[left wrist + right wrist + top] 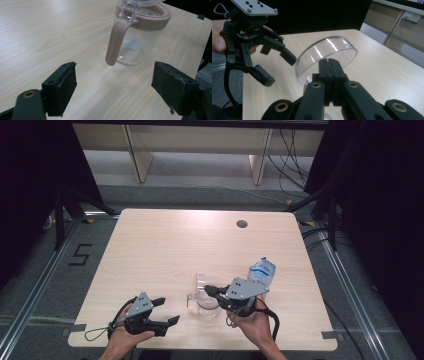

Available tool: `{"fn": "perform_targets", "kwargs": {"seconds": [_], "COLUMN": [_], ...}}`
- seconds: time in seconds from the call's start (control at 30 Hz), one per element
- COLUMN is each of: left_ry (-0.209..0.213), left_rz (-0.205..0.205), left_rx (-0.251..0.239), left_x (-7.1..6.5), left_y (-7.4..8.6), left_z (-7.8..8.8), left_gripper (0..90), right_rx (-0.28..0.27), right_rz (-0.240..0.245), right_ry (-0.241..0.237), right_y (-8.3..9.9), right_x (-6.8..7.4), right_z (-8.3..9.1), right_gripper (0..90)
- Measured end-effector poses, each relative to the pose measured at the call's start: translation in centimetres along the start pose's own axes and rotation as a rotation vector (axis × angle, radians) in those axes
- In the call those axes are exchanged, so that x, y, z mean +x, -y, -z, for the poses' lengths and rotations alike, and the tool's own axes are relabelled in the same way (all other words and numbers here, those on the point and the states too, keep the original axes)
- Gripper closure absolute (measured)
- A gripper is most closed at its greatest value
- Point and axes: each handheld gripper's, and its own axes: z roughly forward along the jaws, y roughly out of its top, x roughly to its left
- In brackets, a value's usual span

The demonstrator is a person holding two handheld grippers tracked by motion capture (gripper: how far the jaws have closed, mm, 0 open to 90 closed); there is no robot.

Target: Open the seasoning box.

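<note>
Tabletop was pale wood-grain laminate with a round cable hole near its far edge, standing on grey carpet between dark curtains. Clear jar stood near the front edge, a blue-and-white pouch just beyond. Right gripper was clamped on the jar's raised clear lid. Left gripper stood wide apart, holding nothing, near the jar's handle.
</note>
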Motion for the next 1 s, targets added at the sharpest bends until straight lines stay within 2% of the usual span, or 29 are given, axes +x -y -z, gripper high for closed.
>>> {"fn": "perform_targets", "kwargs": {"seconds": [0.37,0.43,0.5,0.6,0.7,0.73,0.77,0.8,0.87,0.9,1.0], "left_ry": [0.006,0.003,-0.001,-0.004,0.005,0.005,-0.003,-0.005,-0.005,-0.004,0.000], "left_rz": [-0.002,0.005,0.002,0.002,0.002,0.001,0.000,0.005,0.005,0.004,-0.002], "left_rx": [0.001,-0.001,0.004,0.007,0.002,0.002,0.009,0.008,0.008,0.008,0.010], "left_x": [0.0,0.0,0.0,0.0,0.1,0.1,0.1,0.1,0.1,0.1,0.2], "left_y": [0.2,0.2,0.2,0.3,0.3,0.3,0.3,0.3,0.3,0.4,0.4], "left_z": [0.1,0.2,0.2,0.3,0.3,0.3,0.4,0.4,0.4,0.4,0.4], "left_gripper": [18.9,18.8,18.7,18.7,18.7,18.7,18.7,18.7,18.7,18.7,18.7], "right_rx": [0.001,-0.007,0.003,-0.001,0.002,-0.016,0.023,-0.006,-0.004,0.001,-0.003], "right_rz": [-0.005,0.028,-0.001,0.014,0.003,0.065,-0.048,0.013,0.011,0.012,0.009], "right_ry": [-0.022,-0.019,-0.030,-0.039,-0.040,-0.040,-0.053,-0.042,-0.064,-0.047,-0.038], "right_y": [-0.6,-0.7,-0.7,-0.8,-0.9,-1.0,-0.9,-1.0,-0.9,-0.9,-0.9], "right_x": [0.4,0.3,0.6,0.6,0.9,0.5,1.3,1.0,1.0,1.1,1.0], "right_z": [-0.7,-0.9,-1.0,-1.3,-1.5,-1.7,-1.5,-1.8,-2.0,-1.9,-1.8], "right_gripper": [89.7,89.6,89.6,89.5,89.4,89.4,89.4,89.3,88.8,88.7,86.9]}}
